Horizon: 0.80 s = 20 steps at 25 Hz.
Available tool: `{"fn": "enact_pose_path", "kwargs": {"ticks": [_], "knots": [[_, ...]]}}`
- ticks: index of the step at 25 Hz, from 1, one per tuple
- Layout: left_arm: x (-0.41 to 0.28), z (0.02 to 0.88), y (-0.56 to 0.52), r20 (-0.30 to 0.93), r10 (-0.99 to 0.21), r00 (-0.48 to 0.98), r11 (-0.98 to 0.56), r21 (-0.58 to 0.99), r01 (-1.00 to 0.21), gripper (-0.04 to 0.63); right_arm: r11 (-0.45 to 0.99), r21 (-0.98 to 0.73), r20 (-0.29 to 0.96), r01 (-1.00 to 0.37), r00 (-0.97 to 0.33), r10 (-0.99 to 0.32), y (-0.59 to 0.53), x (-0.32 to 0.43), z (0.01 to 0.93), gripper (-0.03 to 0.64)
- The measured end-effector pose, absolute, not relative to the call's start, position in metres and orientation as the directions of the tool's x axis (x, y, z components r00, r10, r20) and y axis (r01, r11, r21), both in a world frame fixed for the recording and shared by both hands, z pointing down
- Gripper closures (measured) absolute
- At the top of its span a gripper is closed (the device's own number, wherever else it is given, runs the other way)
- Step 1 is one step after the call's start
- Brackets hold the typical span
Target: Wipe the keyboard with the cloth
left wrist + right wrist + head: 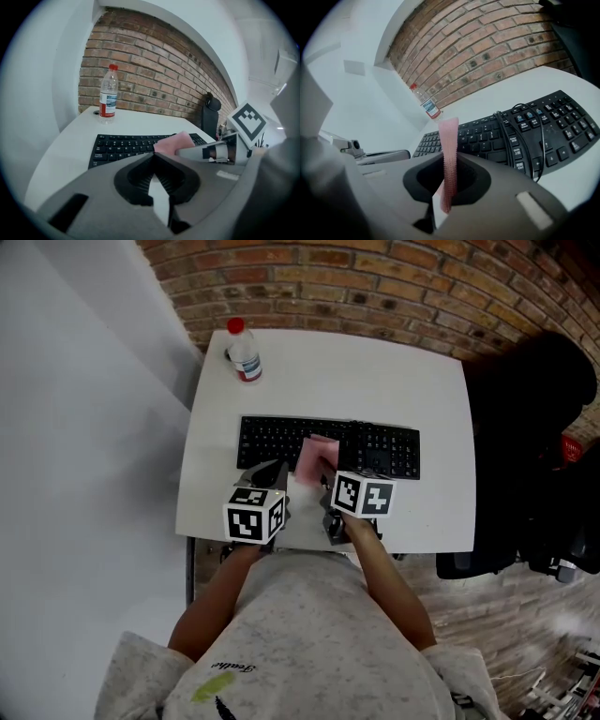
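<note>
A black keyboard (384,448) lies across the middle of the white table (422,390). My right gripper (325,476) is shut on a pink cloth (315,456), which hangs over the keyboard's middle keys. In the right gripper view the cloth (449,140) stands edge-on between the jaws of that gripper (449,161), with the keyboard (562,126) beyond. My left gripper (272,472) hovers at the keyboard's near left edge. Its tips (154,157) meet with nothing between them. From there the cloth (171,142) and keyboard (122,145) show just ahead.
A clear water bottle (244,352) with a red cap stands at the table's far left corner. A black cable (527,140) loops over the keyboard. A black office chair (525,427) is right of the table. A brick wall runs behind, a white wall at left.
</note>
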<state>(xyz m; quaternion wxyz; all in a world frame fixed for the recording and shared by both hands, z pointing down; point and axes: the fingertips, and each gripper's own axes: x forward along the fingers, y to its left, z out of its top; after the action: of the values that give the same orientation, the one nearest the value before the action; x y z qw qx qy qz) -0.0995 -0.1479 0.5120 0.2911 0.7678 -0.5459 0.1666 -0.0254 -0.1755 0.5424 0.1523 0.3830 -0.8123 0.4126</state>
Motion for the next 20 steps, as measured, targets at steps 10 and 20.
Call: {"fn": "enact_pose_path", "kwargs": {"ticks": [10,20], "knots": [[-0.061,0.51,-0.158,0.564,-0.729,0.387,-0.281,0.269,-0.921,0.6,0.345,-0.547,0.565,-0.763,-0.641,-0.52,-0.18,0.013,0.539,0.595],[-0.024,0.512,-0.168,0.565,-0.714,0.414,-0.306,0.281,-0.91,0.6,0.315,-0.554,0.564,-0.77,-0.626,-0.538,-0.184,0.057,0.536,0.595]]}}
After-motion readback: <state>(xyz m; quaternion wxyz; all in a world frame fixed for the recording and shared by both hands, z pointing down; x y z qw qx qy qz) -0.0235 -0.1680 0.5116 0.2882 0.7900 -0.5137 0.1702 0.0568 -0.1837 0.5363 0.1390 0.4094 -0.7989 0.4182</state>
